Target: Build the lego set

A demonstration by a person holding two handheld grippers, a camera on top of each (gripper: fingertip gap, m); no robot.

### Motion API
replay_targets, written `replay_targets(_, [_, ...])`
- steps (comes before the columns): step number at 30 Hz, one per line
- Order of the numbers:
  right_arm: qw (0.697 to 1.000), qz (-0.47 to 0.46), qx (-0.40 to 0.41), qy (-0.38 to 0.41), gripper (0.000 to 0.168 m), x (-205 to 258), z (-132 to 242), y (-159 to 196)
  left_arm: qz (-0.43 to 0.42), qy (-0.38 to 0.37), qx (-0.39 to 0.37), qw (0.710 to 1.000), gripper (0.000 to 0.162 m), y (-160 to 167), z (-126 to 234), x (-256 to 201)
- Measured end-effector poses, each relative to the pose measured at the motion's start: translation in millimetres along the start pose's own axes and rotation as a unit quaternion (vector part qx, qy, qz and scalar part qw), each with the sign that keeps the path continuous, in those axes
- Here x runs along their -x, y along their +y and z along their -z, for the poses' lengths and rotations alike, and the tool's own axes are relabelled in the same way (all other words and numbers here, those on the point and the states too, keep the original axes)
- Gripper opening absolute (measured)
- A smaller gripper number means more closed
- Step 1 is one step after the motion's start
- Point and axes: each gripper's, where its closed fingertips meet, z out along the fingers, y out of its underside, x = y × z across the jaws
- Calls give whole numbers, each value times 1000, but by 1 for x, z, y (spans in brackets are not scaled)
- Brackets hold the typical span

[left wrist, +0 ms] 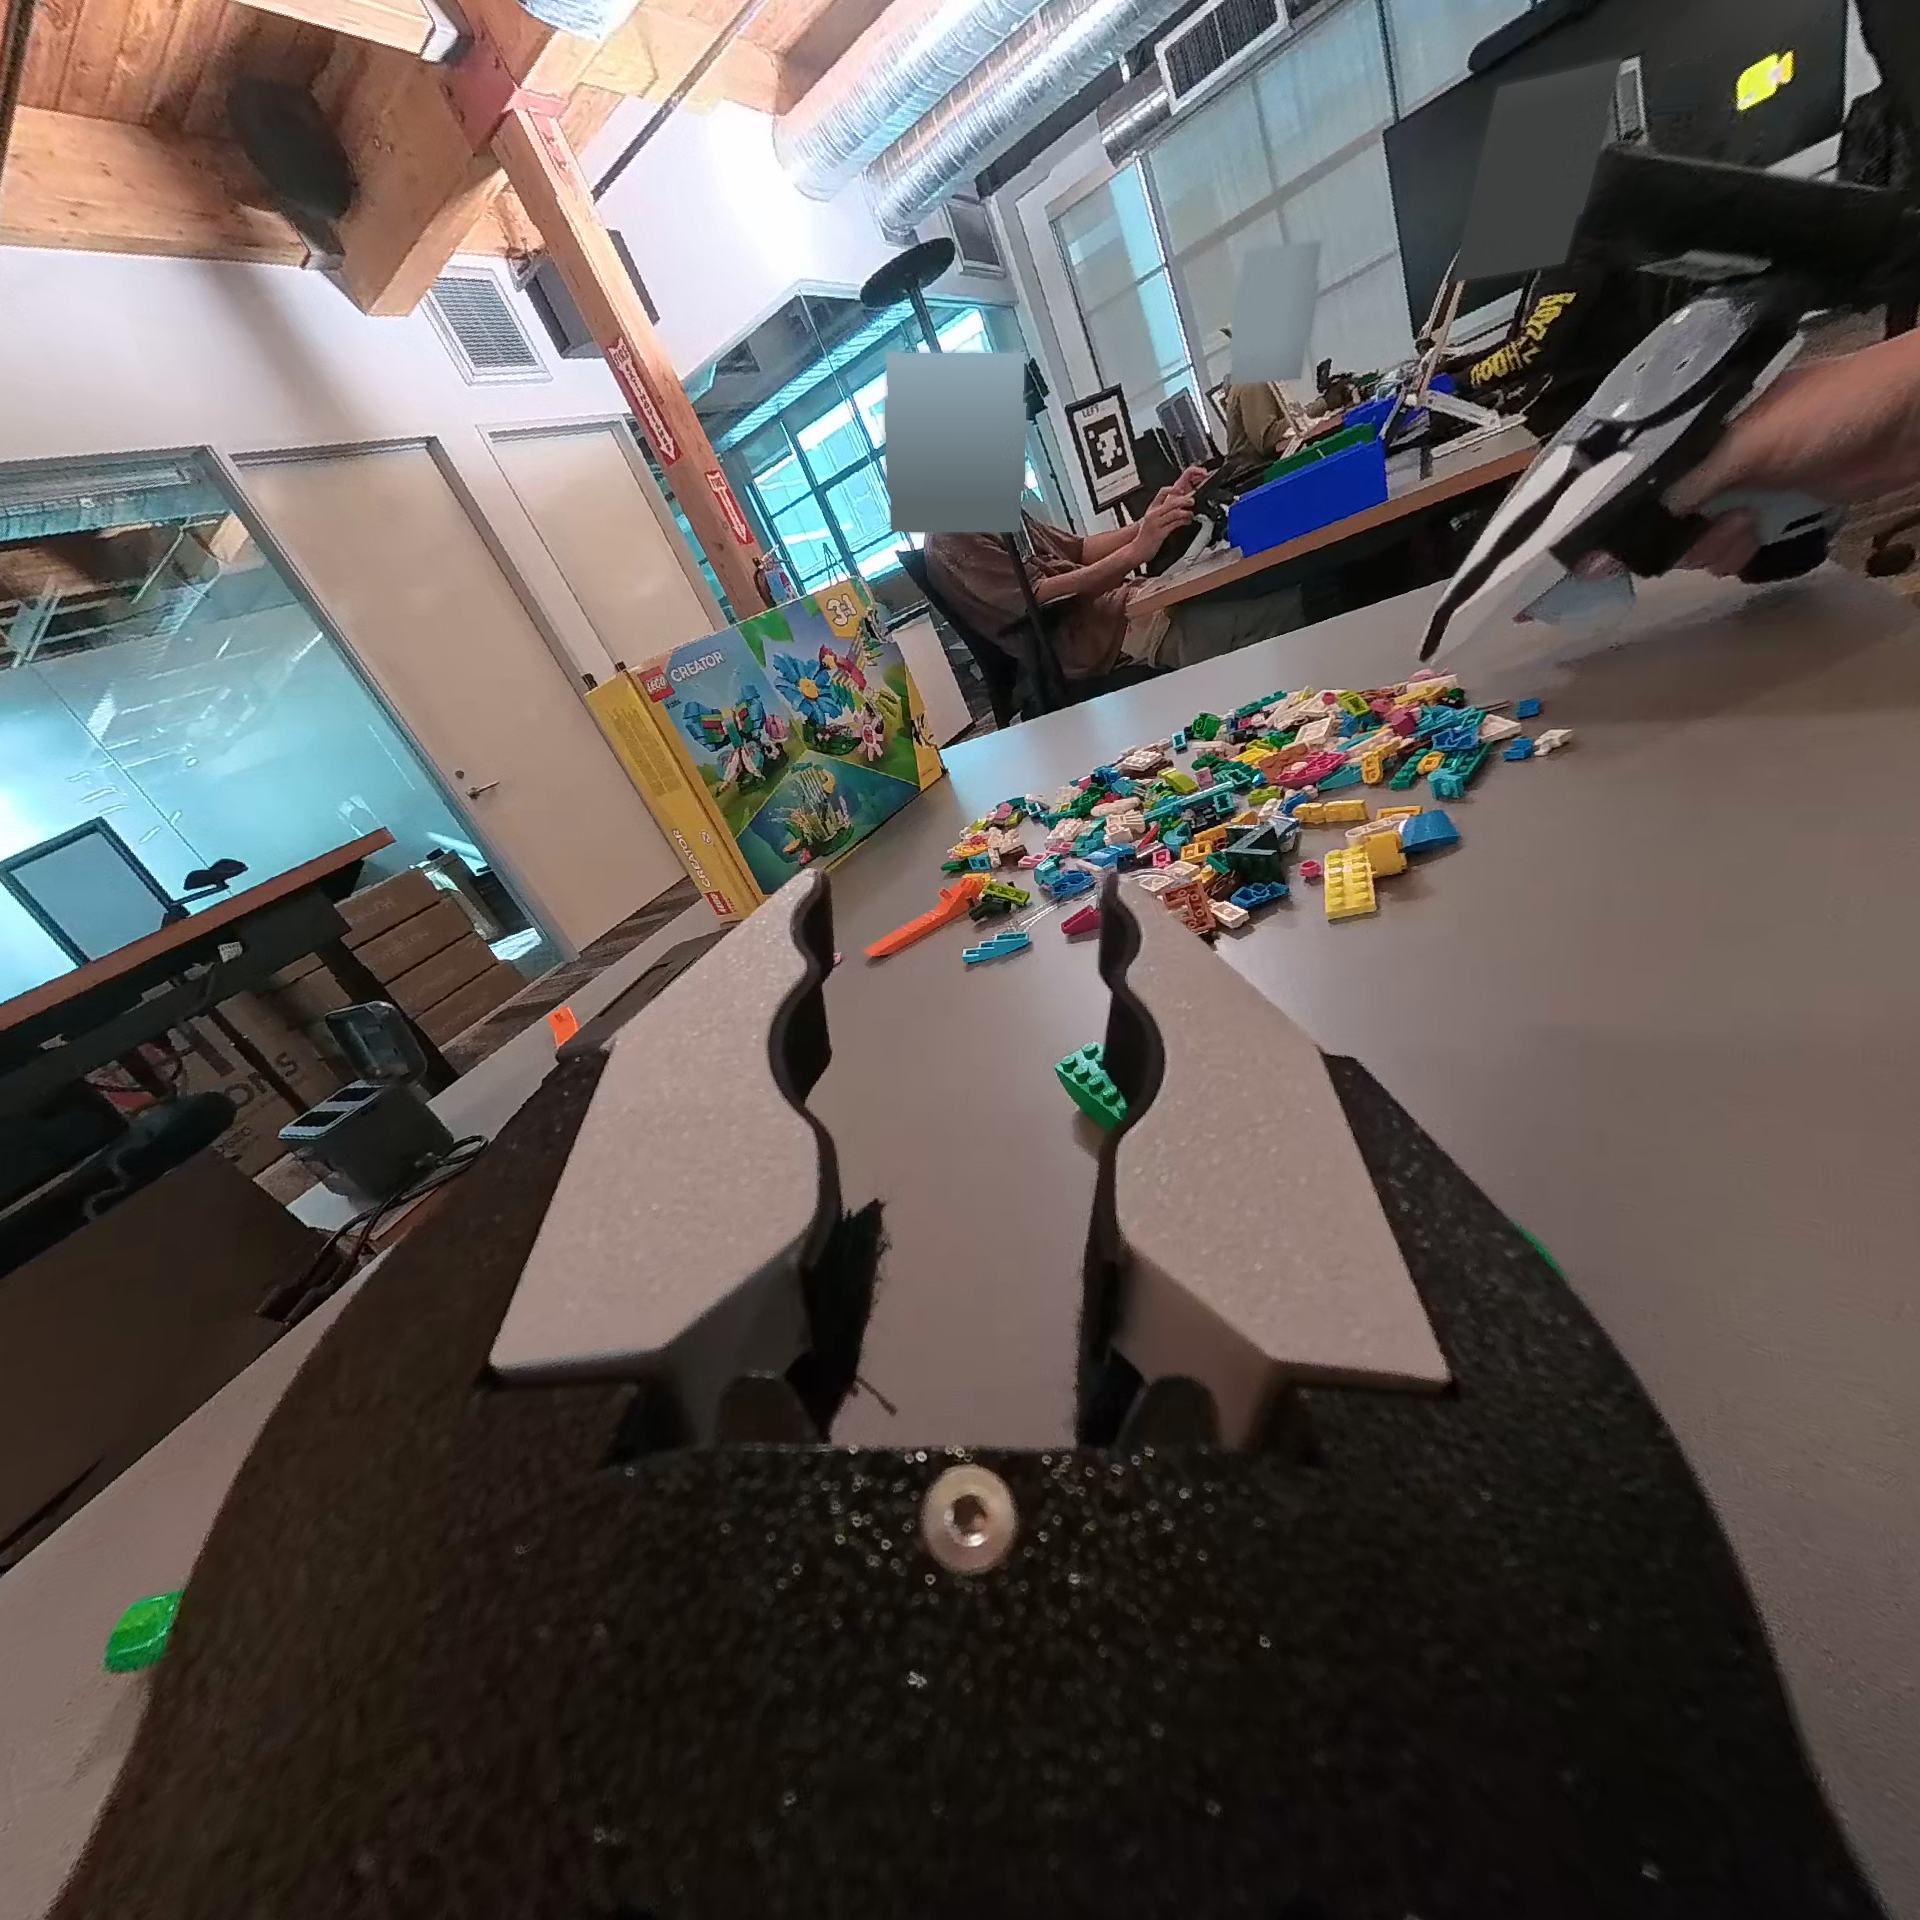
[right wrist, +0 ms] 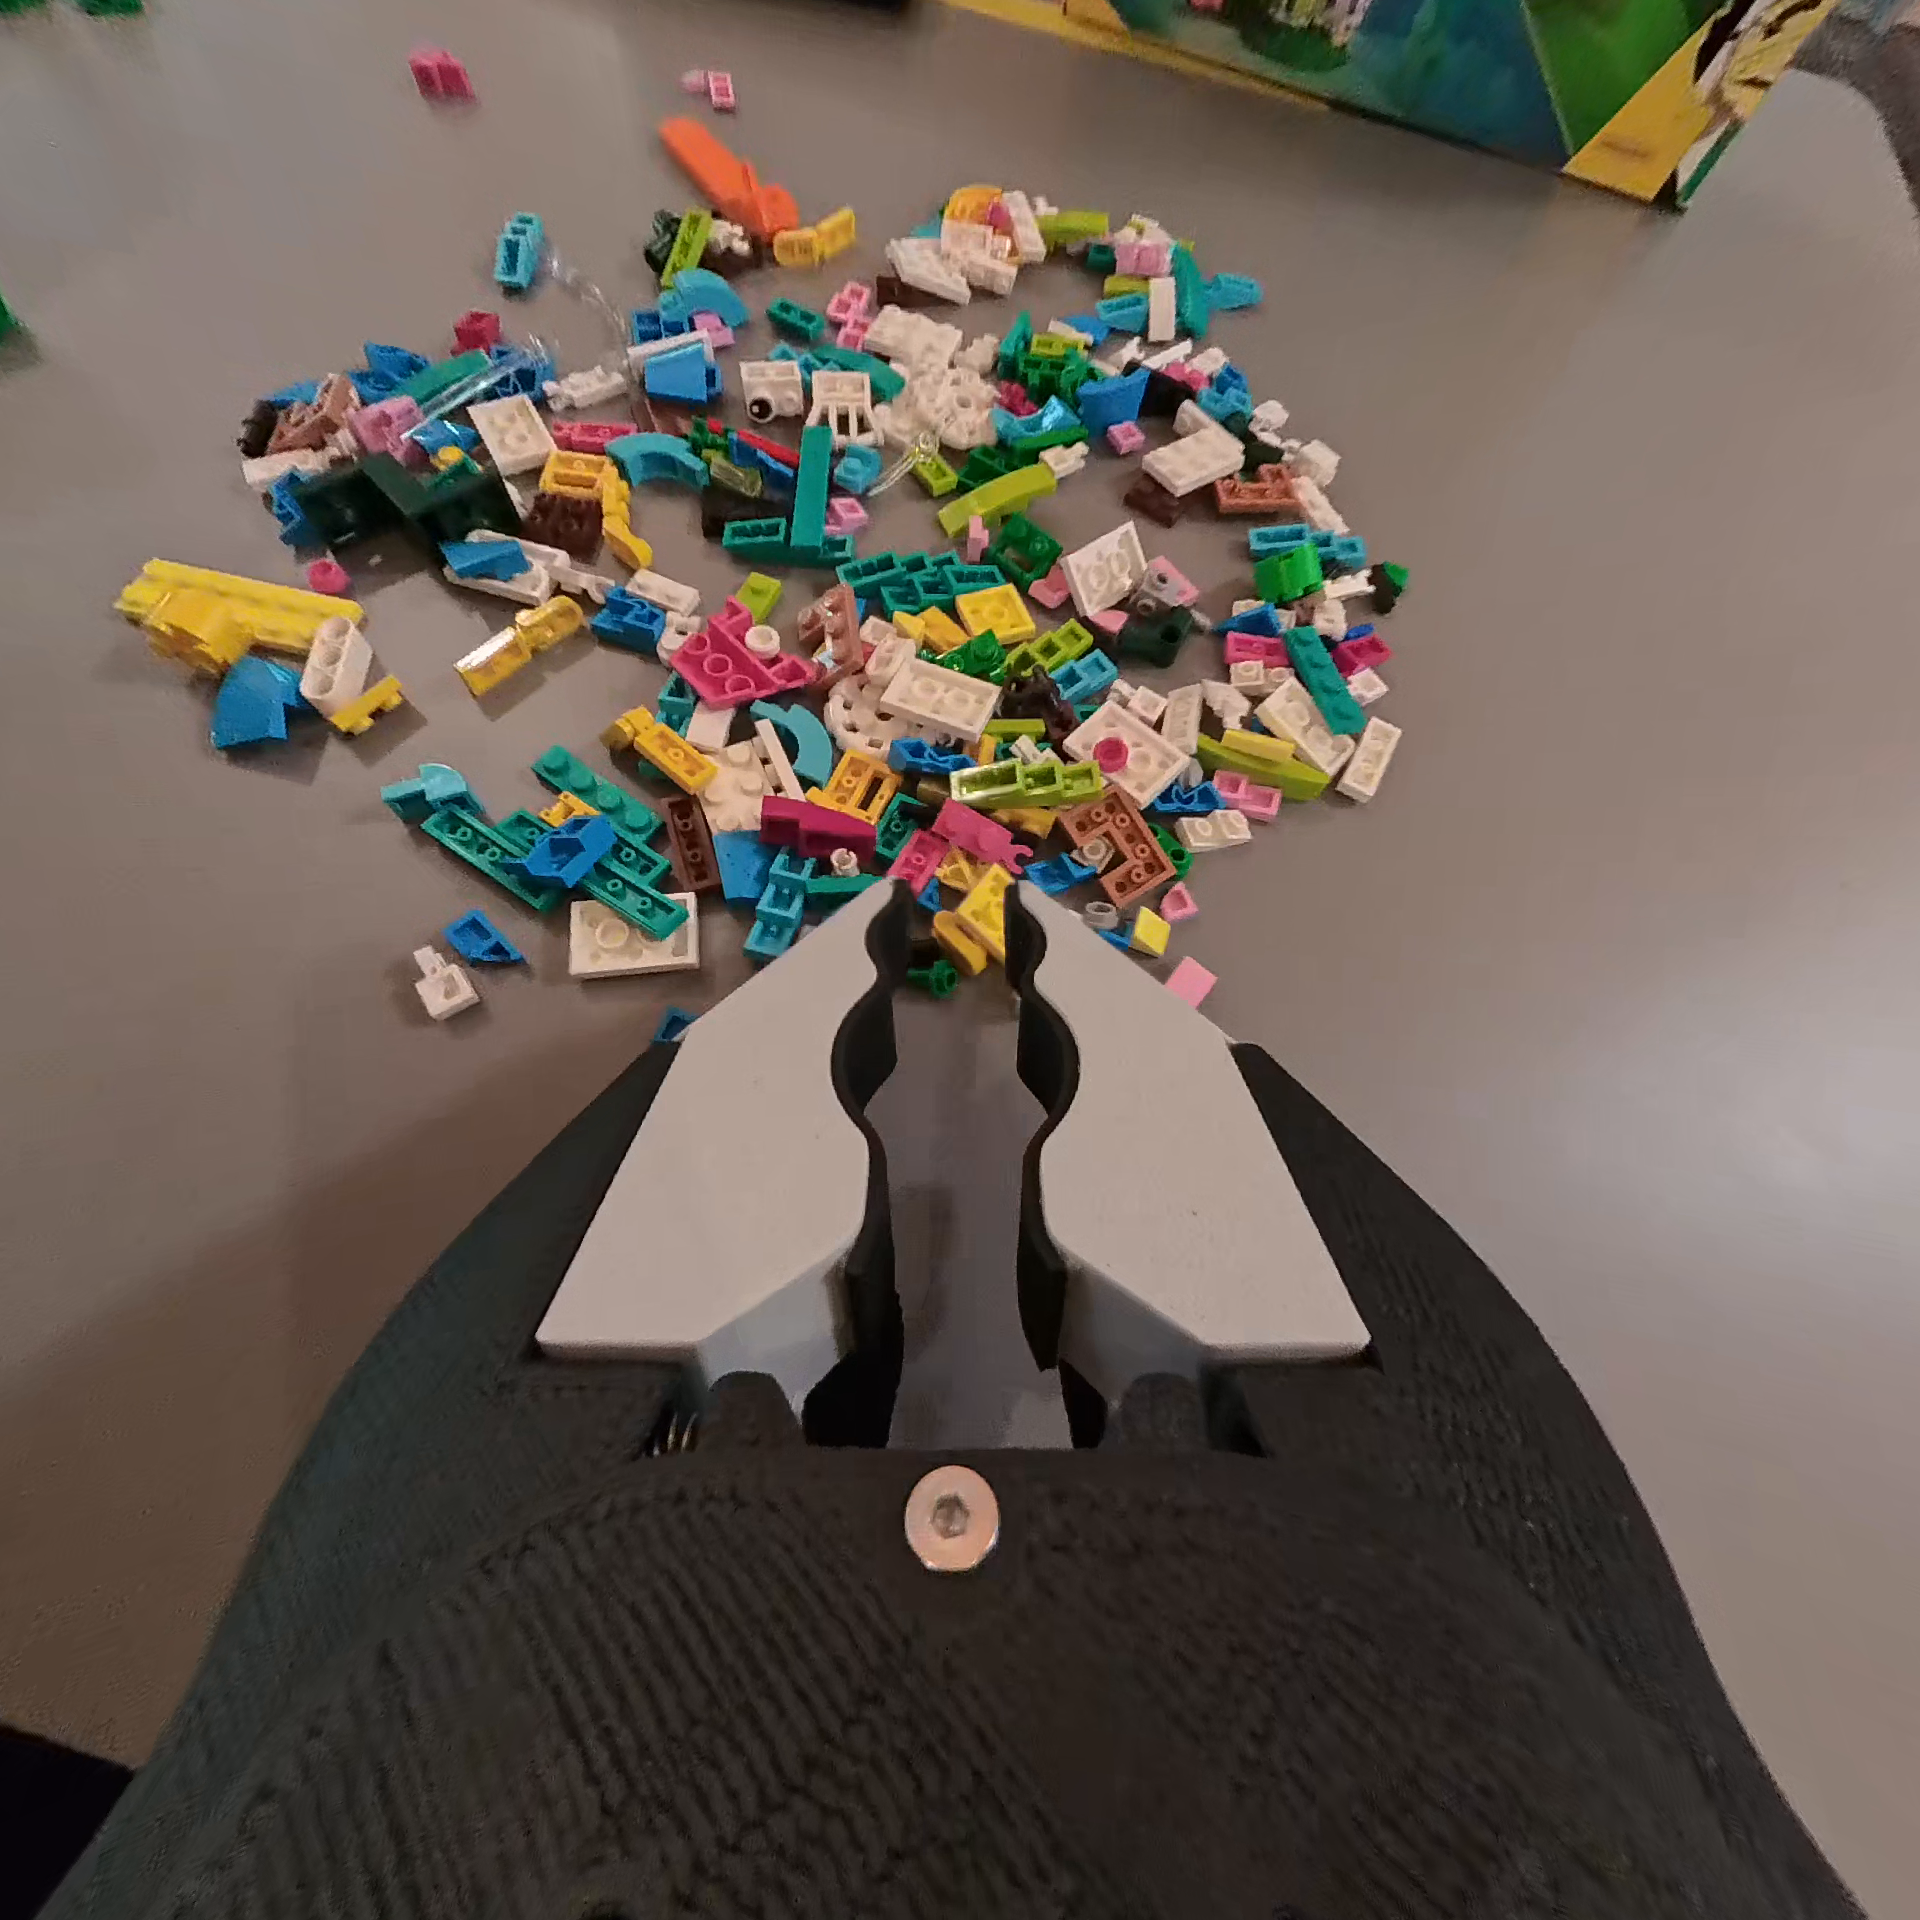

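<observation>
A pile of loose lego pieces (left wrist: pixel 1247 800) in many colours lies on the grey table (left wrist: pixel 1558 1039). My left gripper (left wrist: pixel 961 914) is open and empty, low over the table short of the pile. A small green brick (left wrist: pixel 1091 1081) lies by its right finger, partly hidden behind it. My right gripper (right wrist: pixel 956 904) is open, with a narrow gap between the jaws, over the near edge of the pile (right wrist: pixel 831 540). A yellow piece (right wrist: pixel 982 914) shows between its tips. The right gripper also shows in the left wrist view (left wrist: pixel 1439 644), tilted down at the pile's far side.
The lego set box (left wrist: pixel 769 758) stands at the table's far left edge; it also shows in the right wrist view (right wrist: pixel 1455 94). An orange brick separator (left wrist: pixel 925 925) lies near the pile. Another green brick (left wrist: pixel 140 1631) lies by my left gripper's body. People sit at desks behind. The tips of one gripper are about 35 cm away from the tips of the other.
</observation>
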Motion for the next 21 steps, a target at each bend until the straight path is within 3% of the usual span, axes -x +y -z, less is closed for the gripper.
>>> replay_targets(4, [1000, 0, -3, -7, 17, 9, -10, -10, -1, 0, 0, 1000, 49, 0, 0, 0])
replay_targets(8, [996, -13, -7, -91, 23, 48, -27, -28, 1, -1, -1, 1000, 49, 0, 0, 0])
replay_targets(14, [989, 41, -22, -139, 28, 94, -41, -52, 3, -2, -3, 1000, 48, 0, 0, 2])
replay_targets(19, [986, 57, -15, -156, 25, 112, -46, -56, 3, -1, -3, 1000, 48, 0, 0, 2])
replay_targets(21, [985, 66, 0, -158, 22, 115, -47, -51, 3, -4, -2, 1000, 39, 0, 0, 3])
